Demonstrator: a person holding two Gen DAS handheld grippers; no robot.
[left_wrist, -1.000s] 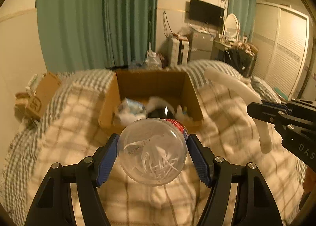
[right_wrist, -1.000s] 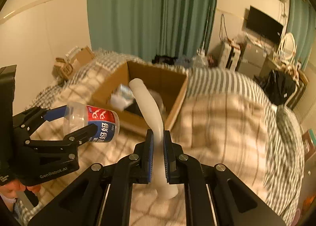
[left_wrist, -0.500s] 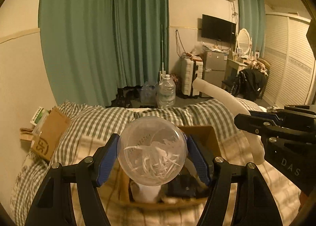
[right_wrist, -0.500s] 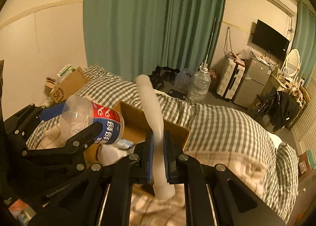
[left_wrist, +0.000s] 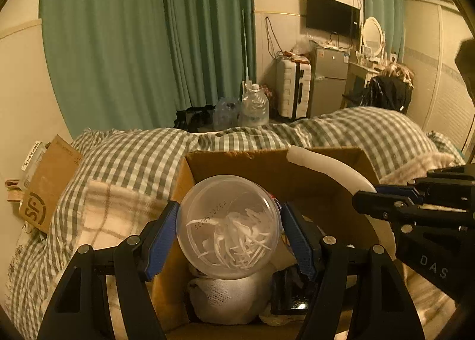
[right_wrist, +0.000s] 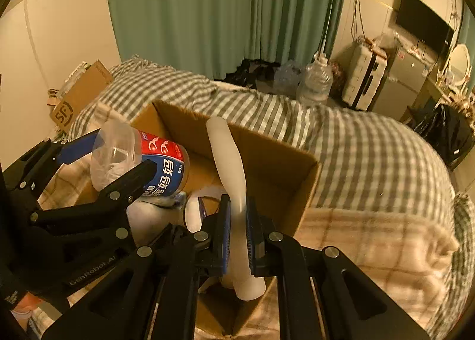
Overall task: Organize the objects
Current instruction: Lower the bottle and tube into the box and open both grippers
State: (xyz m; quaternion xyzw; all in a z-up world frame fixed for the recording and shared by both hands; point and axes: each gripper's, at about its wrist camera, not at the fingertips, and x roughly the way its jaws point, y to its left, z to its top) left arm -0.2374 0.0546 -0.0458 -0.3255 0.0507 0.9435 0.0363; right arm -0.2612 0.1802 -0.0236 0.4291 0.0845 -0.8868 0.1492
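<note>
My left gripper [left_wrist: 228, 228] is shut on a clear plastic jar [left_wrist: 228, 227] with a red and blue label [right_wrist: 161, 167] and white strips inside. It holds the jar above the open cardboard box [left_wrist: 320, 188]. My right gripper [right_wrist: 236, 228] is shut on a curved white tube [right_wrist: 228, 161], also over the box [right_wrist: 305, 182]; the tube shows in the left wrist view [left_wrist: 332, 169]. Inside the box lie a white bundle [left_wrist: 231, 298] and a dark object [left_wrist: 292, 289].
The box sits on a bed with a checked cover [left_wrist: 133, 159] and a beige plaid blanket [right_wrist: 371, 239]. A brown parcel [left_wrist: 49, 188] leans at the left wall. Green curtains, water jugs [left_wrist: 253, 105], a suitcase and a fridge stand beyond.
Both grippers moved forward and down over the box with their loads. The views tilted down, so the box interior now lies just under the jar and tube.
</note>
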